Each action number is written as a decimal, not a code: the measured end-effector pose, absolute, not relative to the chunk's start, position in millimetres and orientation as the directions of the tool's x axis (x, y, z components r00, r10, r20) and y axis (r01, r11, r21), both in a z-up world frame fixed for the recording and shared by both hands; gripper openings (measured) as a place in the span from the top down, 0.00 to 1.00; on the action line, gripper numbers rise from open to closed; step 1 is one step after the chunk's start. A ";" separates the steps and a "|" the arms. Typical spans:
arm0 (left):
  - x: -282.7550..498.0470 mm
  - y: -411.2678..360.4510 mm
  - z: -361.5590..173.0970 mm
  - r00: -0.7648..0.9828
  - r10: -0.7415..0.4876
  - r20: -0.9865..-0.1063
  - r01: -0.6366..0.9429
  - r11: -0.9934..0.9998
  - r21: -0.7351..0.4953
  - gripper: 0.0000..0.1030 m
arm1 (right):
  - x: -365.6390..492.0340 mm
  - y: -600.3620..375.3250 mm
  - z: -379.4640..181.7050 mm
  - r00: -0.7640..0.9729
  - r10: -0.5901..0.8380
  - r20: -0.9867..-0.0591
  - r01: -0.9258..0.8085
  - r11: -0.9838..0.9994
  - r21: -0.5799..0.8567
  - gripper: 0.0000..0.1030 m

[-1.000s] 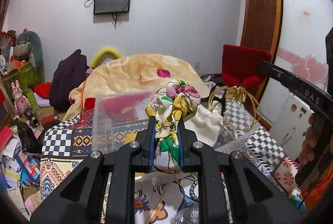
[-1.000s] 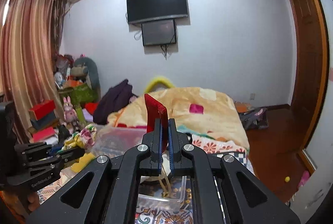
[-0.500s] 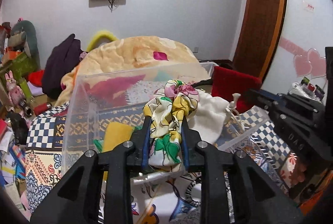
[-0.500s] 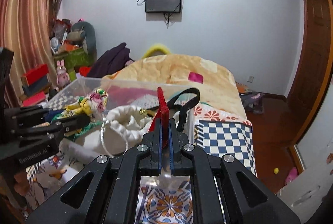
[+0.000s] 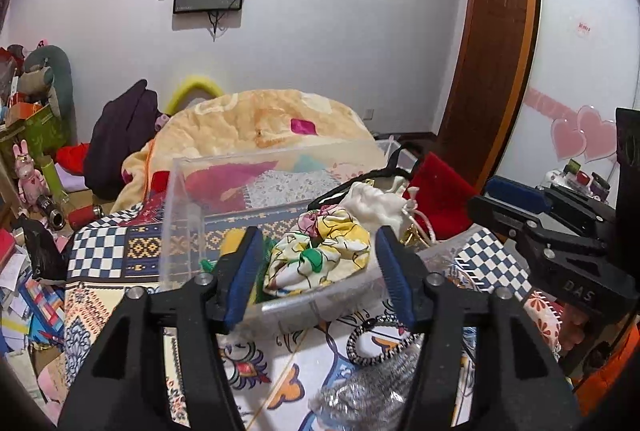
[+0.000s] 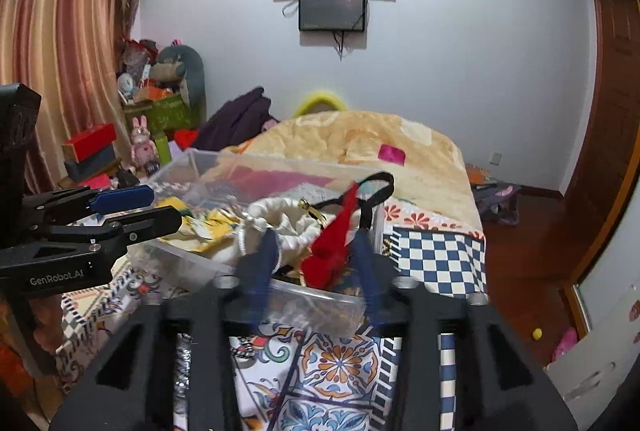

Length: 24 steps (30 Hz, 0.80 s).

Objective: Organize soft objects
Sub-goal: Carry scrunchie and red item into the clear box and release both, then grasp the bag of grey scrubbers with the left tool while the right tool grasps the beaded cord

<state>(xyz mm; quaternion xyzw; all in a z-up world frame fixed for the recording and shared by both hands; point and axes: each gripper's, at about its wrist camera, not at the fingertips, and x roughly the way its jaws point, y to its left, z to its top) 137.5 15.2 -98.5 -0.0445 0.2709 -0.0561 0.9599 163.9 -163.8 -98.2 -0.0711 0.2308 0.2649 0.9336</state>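
Drop-off step: my left gripper (image 5: 316, 273) spread, floral cloth (image 5: 320, 255) lying in clear bin (image 5: 176, 199). My right gripper (image 6: 316, 263) spread, red cloth (image 6: 332, 247) loose. Next: pull clear, seek another soft item.

A bed (image 5: 100, 263) spread with a patchwork cover of checks and flower prints carried everything. On it sat a clear plastic bin (image 5: 180, 215), and behind that a heaped peach blanket (image 5: 256, 123). Nearer the camera, a black-and-white hair tie (image 5: 376, 343) and a silvery crumpled piece (image 5: 360, 395) lay directly on the cover, touching each other.
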 end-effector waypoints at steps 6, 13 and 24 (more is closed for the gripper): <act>112.1 13.4 -99.0 0.850 -0.153 -0.503 0.105 0.987 -0.123 0.27 | 148.0 -168.3 -98.9 0.740 0.500 -0.450 -0.554 0.833 0.016 0.41; 91.0 -2.6 -120.0 0.823 -0.176 -0.541 0.145 0.984 -0.100 0.16 | 138.5 -170.0 -113.6 0.721 0.501 -0.478 -0.564 0.825 0.014 0.40; 98.3 -7.5 -171.3 0.722 -0.208 -0.660 0.148 0.978 -0.146 0.16 | 146.0 -165.9 -143.2 0.638 0.527 -0.562 -0.583 0.807 0.096 0.40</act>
